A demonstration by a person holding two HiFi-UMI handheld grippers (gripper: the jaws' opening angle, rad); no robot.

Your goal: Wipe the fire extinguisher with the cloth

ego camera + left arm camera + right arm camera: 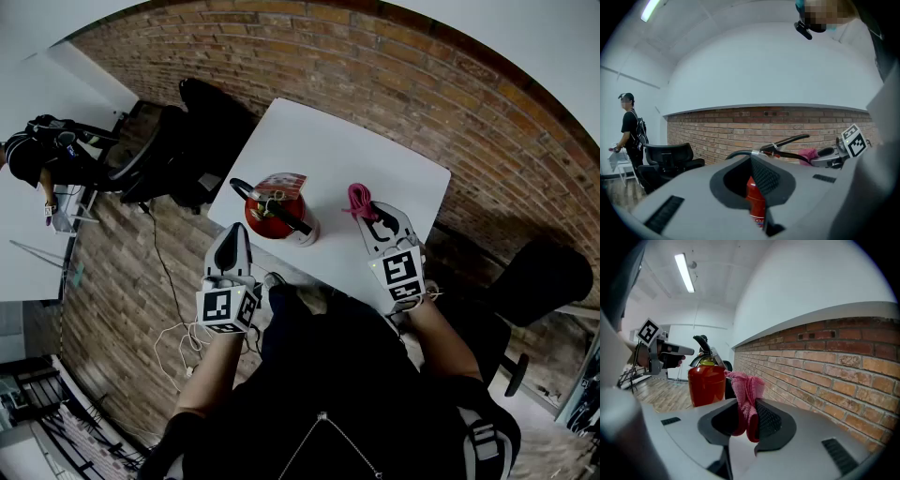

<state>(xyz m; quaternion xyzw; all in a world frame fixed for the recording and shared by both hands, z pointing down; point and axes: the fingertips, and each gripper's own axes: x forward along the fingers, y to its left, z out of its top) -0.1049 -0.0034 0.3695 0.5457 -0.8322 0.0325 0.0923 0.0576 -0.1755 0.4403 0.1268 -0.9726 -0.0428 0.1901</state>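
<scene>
Brick wall [422, 84] backs our white bench [375, 155]; right gripper [363, 210] jaws pinch the pink cloth [357, 198] beside the fire extinguisher [274, 217], left gripper [234, 230] jaws pressed together.

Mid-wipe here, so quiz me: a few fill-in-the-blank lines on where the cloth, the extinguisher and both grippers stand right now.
1. The right gripper is shut on a ___ cloth.
2. The extinguisher stands upright on a ___ table.
3. The left gripper is shut and holds ___.

Missing words: pink; white; nothing
</scene>
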